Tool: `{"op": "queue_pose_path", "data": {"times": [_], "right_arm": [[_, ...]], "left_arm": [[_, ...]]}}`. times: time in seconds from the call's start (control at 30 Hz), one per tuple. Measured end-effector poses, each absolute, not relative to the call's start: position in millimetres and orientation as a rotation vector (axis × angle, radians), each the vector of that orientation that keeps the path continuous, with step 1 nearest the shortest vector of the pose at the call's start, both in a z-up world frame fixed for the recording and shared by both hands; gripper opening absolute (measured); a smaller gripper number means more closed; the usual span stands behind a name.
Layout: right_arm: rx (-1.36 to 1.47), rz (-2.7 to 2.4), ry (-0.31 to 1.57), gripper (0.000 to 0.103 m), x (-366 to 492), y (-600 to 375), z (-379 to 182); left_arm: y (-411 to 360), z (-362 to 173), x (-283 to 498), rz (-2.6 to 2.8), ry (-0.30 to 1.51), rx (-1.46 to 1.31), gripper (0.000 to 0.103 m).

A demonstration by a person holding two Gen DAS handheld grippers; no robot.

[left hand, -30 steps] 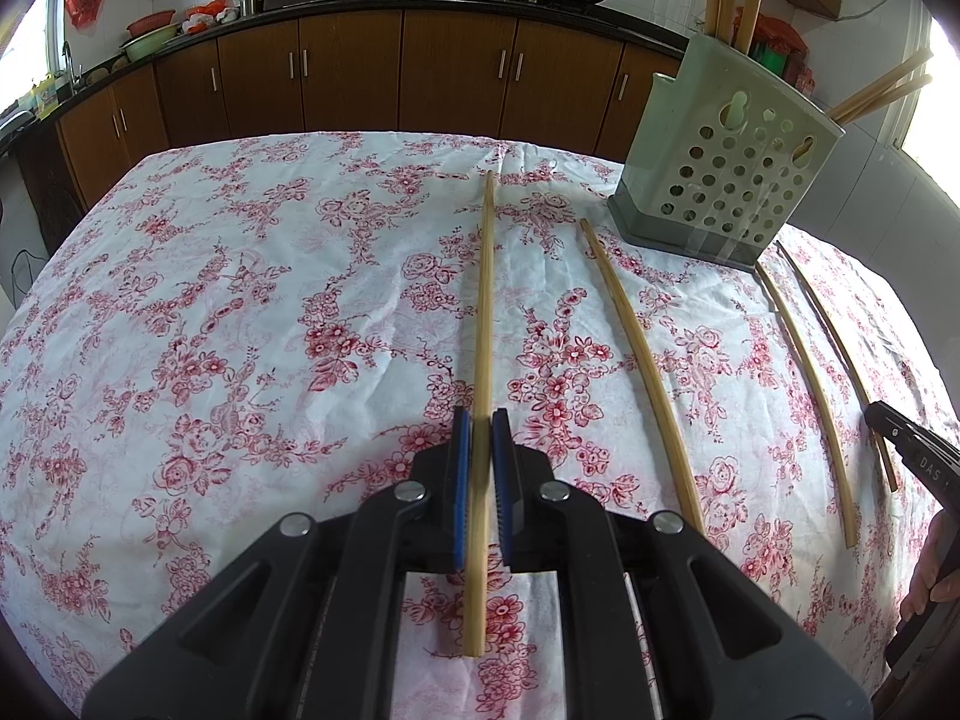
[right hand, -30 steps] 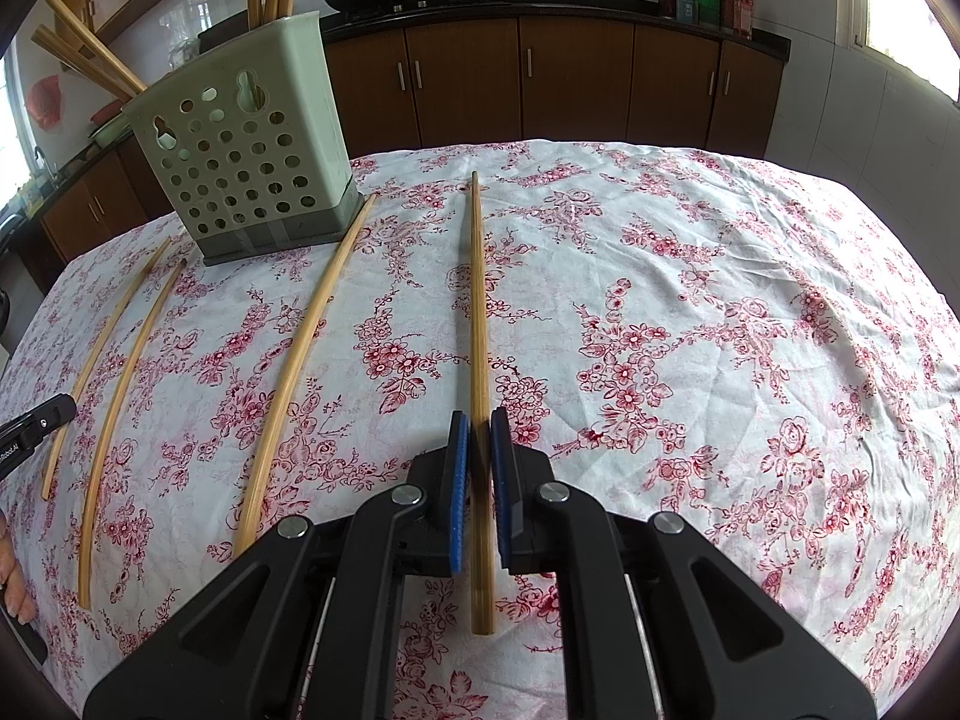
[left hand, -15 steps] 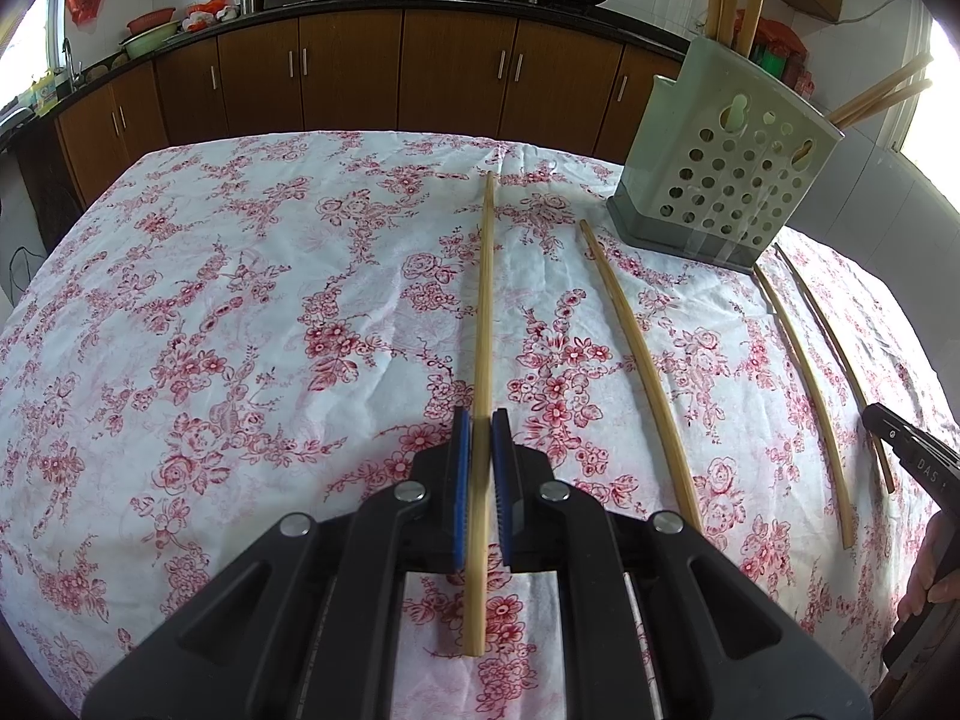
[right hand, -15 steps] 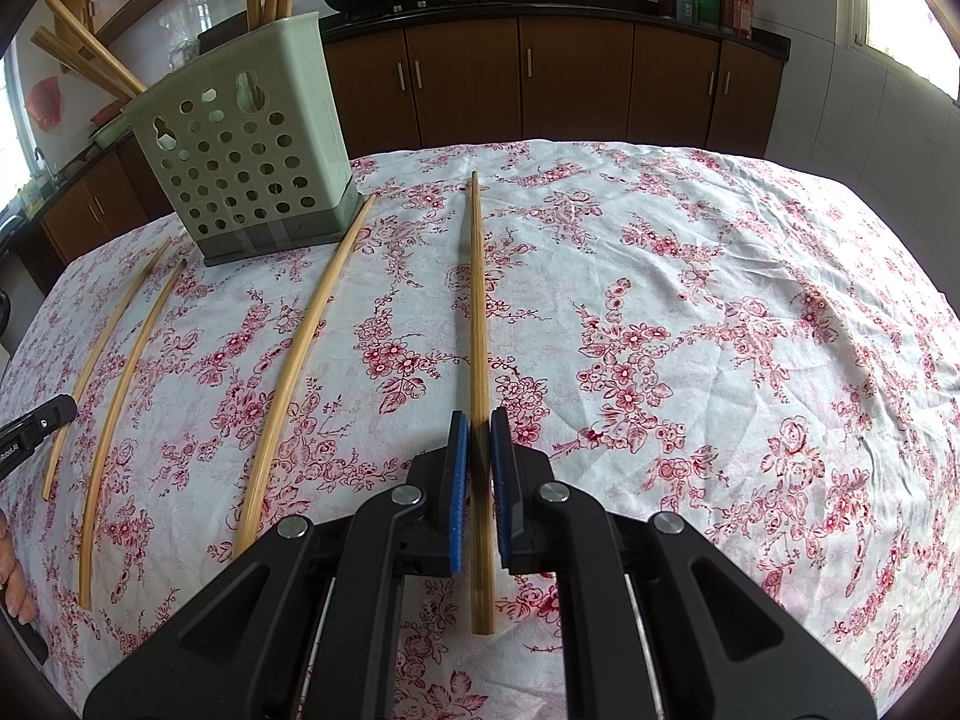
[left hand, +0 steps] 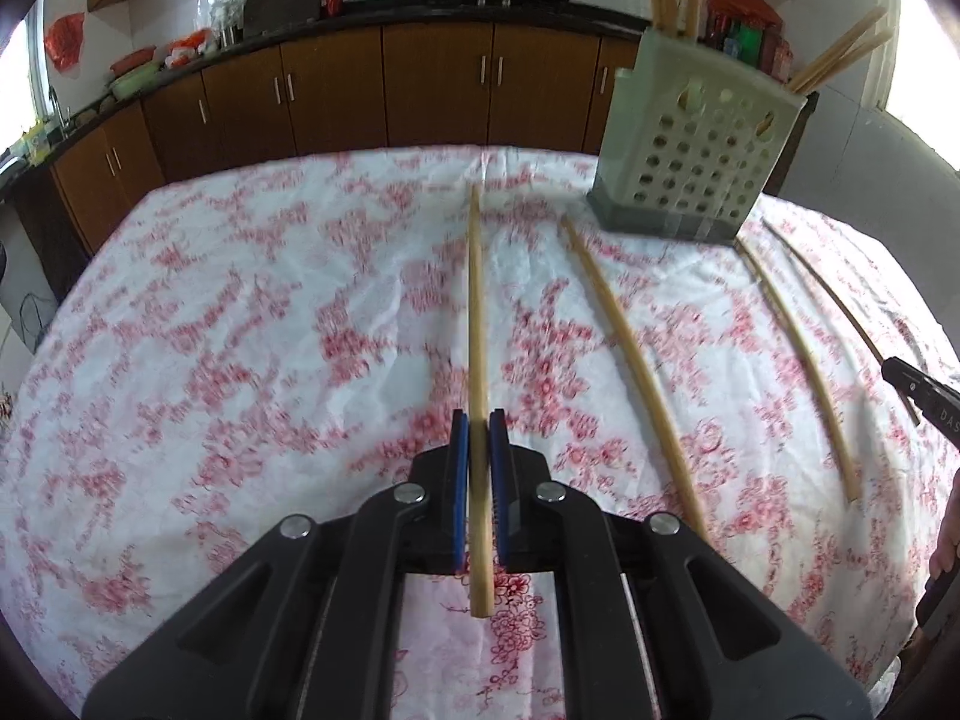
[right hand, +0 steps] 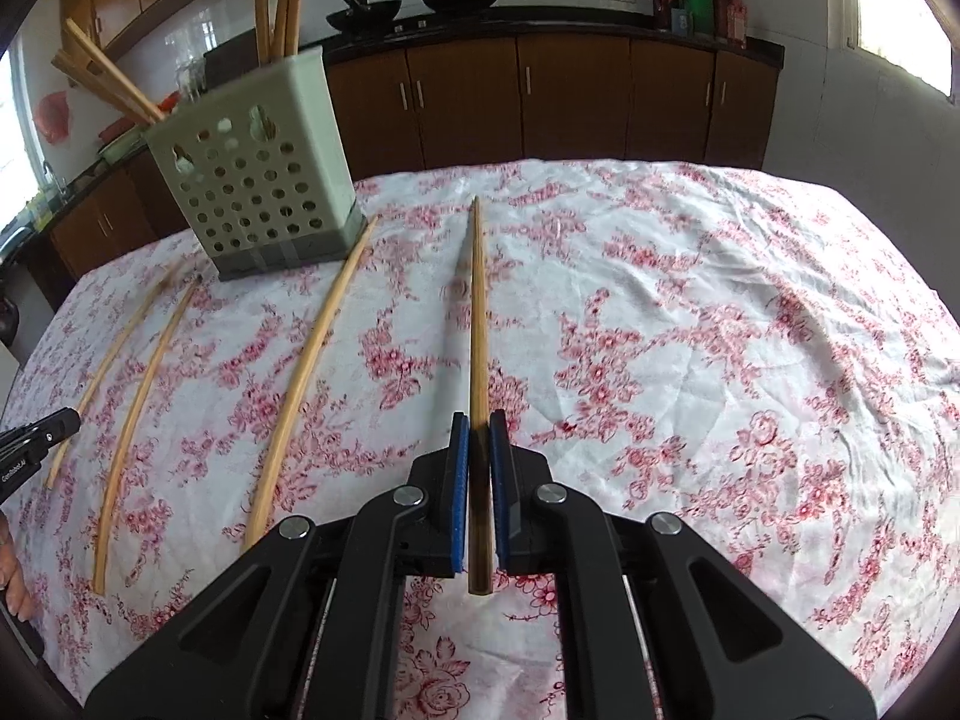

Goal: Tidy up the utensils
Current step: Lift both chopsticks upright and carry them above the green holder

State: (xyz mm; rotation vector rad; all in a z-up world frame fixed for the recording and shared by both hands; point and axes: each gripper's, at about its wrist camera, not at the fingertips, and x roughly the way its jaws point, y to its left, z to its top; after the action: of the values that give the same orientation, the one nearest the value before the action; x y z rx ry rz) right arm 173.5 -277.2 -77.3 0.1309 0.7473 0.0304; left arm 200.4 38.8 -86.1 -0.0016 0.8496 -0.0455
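Your left gripper point(left hand: 478, 429) is clamped on one chopstick point(left hand: 476, 300), your right gripper point(right hand: 478, 429) on another chopstick point(right hand: 478, 300) — each held near its thick end, so the thin tip points toward the perforated holder point(right hand: 258, 180). Three loose chopsticks point(right hand: 312, 360) lie on the floral cloth point(right hand: 690, 330) beside it.

White tablecloth point(left hand: 252, 324) with red floral print. Pale green perforated holder point(left hand: 696, 150), grey base. Tan chopsticks point(left hand: 477, 324). Black grippers point(left hand: 478, 438), blue pads point(left hand: 459, 468). Brown cabinets point(left hand: 336, 96).
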Motion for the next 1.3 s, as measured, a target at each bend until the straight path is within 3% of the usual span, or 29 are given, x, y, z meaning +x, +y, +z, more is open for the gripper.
{"op": "queue_pose_path", "data": {"times": [0.27, 0.87, 1.17, 1.3], "right_arm": [[0.145, 0.02, 0.519, 0.008, 157.1, -284.8, -6.8], [0.17, 0.197, 0.184, 0.008, 148.9, -252.2, 117.9], [0.233, 0.173, -0.044, 0.008, 179.5, -231.1, 154.2], [0.211, 0.136, -0.103, 0.008, 204.9, -220.6, 145.7]], "left_arm": [[40.3, 2.0, 184.4, -0.063, 0.619, -0.024, 0.008], [21.7, 123.1, 174.9, -0.204, 0.386, -0.035, 0.008], [-11.3, 175.6, 210.8, -0.237, 0.233, -0.12, 0.008], [-26.8, 181.6, 236.3, -0.223, 0.183, -0.119, 0.008]]}}
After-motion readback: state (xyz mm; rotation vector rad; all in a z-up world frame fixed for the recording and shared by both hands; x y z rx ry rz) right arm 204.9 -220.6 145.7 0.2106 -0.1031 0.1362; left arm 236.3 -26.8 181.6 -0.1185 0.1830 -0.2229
